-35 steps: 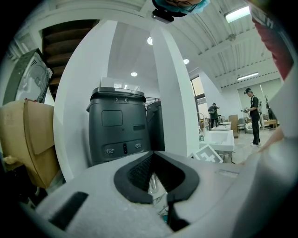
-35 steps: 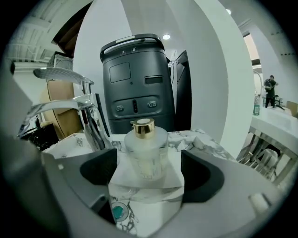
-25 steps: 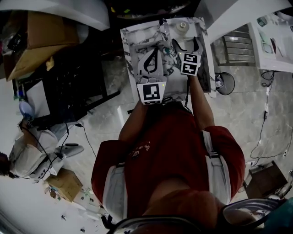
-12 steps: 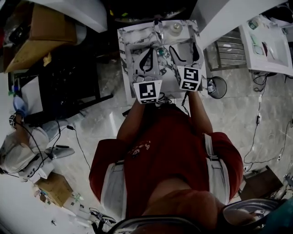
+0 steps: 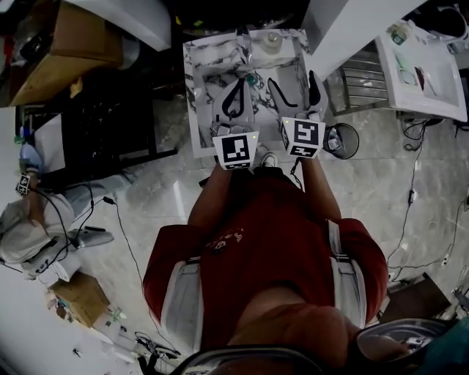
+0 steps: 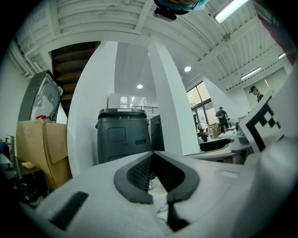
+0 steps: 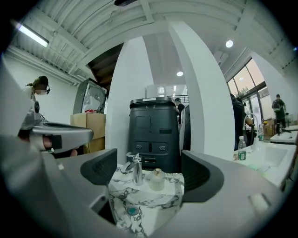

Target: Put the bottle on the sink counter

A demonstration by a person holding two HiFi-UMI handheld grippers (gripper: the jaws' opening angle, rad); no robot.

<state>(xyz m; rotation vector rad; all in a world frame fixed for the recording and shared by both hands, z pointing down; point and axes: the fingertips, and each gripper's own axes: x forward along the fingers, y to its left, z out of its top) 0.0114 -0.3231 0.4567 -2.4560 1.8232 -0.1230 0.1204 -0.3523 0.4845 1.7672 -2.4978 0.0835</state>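
Right gripper view: the small frosted bottle with a gold cap (image 7: 157, 179) stands far back on the white marble sink counter (image 7: 142, 201), where it belongs. The right hand-held gripper (image 7: 150, 173) is wide open and empty. The left hand-held gripper (image 6: 152, 162) is pinched closed.

Workshop hall: freestanding marble sink (image 5: 192, 95), cardboard boxes (image 5: 44, 51), strip lights (image 6: 231, 9) overhead

White pillar (image 6: 170, 102), dark machine (image 6: 123, 135), cardboard box (image 5: 44, 66), pale tiled floor (image 5: 396, 176)

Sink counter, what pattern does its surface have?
The sink counter is white marble with dark grey veining, clearest in the right gripper view.
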